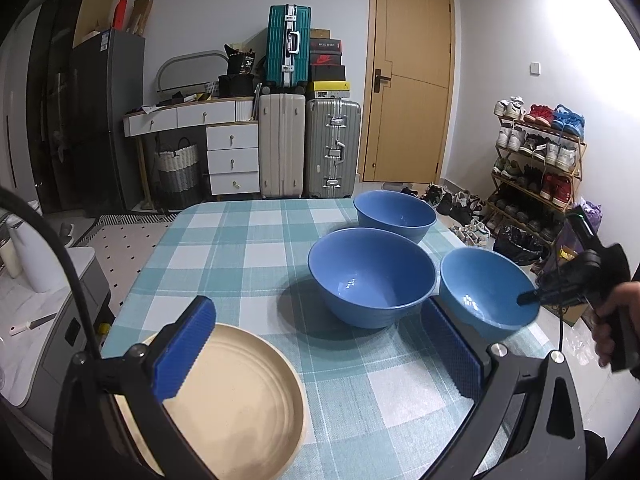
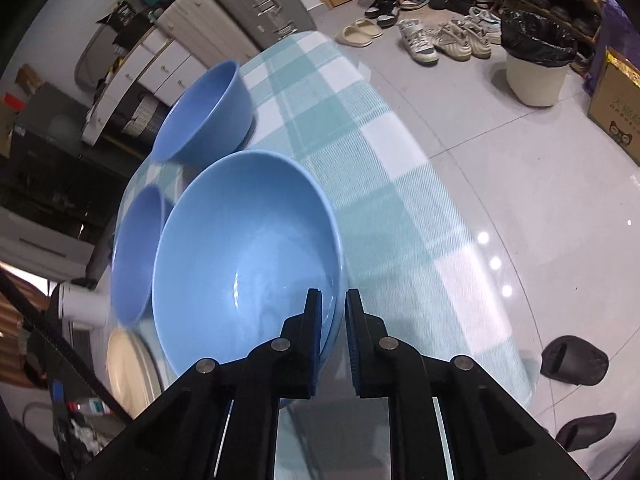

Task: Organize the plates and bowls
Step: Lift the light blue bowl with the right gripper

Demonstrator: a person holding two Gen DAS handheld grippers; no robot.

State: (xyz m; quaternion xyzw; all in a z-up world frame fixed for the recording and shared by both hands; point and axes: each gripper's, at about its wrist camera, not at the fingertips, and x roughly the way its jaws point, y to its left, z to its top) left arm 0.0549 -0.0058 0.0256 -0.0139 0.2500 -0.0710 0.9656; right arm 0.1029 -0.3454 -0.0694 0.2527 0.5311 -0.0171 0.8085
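Observation:
Three blue bowls stand on the checked table [image 1: 240,240]: a far bowl [image 1: 394,214], a middle bowl [image 1: 370,276] and a right bowl [image 1: 486,286]. A cream plate [image 1: 236,396] lies at the near left. My left gripper [image 1: 320,344] is open above the table, its left finger over the plate's rim. My right gripper [image 2: 333,312] is shut on the rim of the right bowl [image 2: 244,256], one finger inside and one outside. In the left wrist view its fingertip [image 1: 528,298] rests on that rim. The other bowls [image 2: 204,116] [image 2: 134,252] and the plate [image 2: 128,368] lie to the left.
Suitcases [image 1: 308,144] and white drawers [image 1: 234,156] stand behind the table, a shoe rack [image 1: 536,160] at the right. A bin with a black bag [image 2: 536,60], shoes [image 2: 440,40] and slippers [image 2: 574,360] lie on the floor beside the table's right edge.

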